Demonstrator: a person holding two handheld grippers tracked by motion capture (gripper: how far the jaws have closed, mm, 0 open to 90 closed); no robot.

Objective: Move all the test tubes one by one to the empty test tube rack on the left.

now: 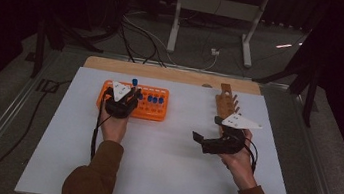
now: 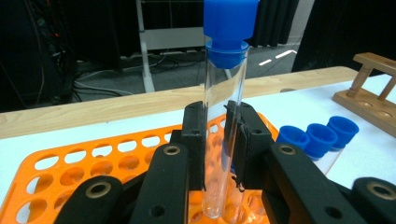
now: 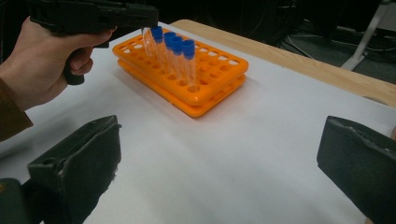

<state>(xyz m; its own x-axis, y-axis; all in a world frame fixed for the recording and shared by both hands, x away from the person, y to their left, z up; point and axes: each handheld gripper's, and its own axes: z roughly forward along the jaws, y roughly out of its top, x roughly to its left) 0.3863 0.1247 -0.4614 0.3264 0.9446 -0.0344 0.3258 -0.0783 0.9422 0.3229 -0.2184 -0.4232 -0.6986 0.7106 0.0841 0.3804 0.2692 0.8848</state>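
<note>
left gripper view: a capped tube pinched over the orange rack

left gripper view puts you right behind the left gripper (image 2: 215,140), and its two black jaws are drawn in narrow on a clear test tube (image 2: 219,154) with a blue cap (image 2: 229,32). the pads press the glass on both sides about halfway down, and the tube stands close to upright, its rounded foot hanging just over the holes of the orange rack (image 2: 70,163). whether that foot is already inside a hole or just above one i cannot tell from here.

to my eye the job is moving tubes between this rack and the wooden rack (image 1: 224,104) on the far right of the white table (image 1: 164,176). doing it well means keeping the tube plumb, travelling straight along its own axis so the glass does not scrape a hole's edge, and not squeezing harder than the hold needs. the three other capped tubes (image 2: 318,136) stand just beside it in the same rack, so a sideways swing could knock them.

in the high view the left gripper (image 1: 125,102) sits over the rack's left end. the right gripper (image 1: 200,138) hovers over bare table near the wooden rack, and its own view shows its jaws spread wide with nothing between them.
</note>
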